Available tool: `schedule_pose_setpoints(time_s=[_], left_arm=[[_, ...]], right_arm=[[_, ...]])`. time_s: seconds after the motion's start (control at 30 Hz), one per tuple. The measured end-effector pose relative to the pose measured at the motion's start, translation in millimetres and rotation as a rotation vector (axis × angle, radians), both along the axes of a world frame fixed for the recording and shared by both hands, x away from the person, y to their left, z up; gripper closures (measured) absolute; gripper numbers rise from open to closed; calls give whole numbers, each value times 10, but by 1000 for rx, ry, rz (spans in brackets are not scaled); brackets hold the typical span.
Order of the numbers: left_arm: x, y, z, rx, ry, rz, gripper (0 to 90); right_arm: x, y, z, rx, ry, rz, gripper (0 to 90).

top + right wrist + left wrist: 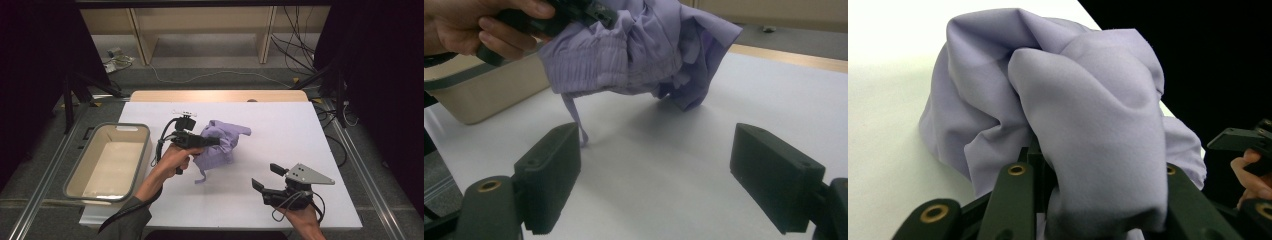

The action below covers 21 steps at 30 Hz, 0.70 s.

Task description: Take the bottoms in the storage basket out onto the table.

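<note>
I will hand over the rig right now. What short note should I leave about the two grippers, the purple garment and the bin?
Left gripper: shut on the crumpled lilac cloth garment, held lifted; its drawstring hangs to the white table cover.
Right gripper: open, holding nothing, near the table's front right.
Beige rectangular plastic bin: at the table's left edge, nothing inside.
Done: garment gripped.
Left: probably moving it into the bin, or spreading it with the right gripper's help; which one cannot be told.

Count: one lilac garment (pixel 220 145), one beige tub (pixel 90 170), two grippers (pixel 212 141) (pixel 265 176), one table (pixel 280 130).
</note>
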<state>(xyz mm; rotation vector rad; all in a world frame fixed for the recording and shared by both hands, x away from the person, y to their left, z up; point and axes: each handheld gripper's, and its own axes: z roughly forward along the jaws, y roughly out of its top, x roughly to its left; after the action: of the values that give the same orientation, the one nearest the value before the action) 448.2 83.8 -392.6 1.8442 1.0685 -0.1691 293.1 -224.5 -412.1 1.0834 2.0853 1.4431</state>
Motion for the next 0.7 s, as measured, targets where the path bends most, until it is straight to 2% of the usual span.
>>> schedule_pose_setpoints(time_s=[0.43, 0.7], left_arm=[[55, -31, -114, 10, 7, 17, 679], [91, -22, -231, 29, 13, 29, 677]], right_arm=[[-7, 11, 1, 2, 2, 7, 213], [-14, 8, 1, 4, 1, 9, 213]])
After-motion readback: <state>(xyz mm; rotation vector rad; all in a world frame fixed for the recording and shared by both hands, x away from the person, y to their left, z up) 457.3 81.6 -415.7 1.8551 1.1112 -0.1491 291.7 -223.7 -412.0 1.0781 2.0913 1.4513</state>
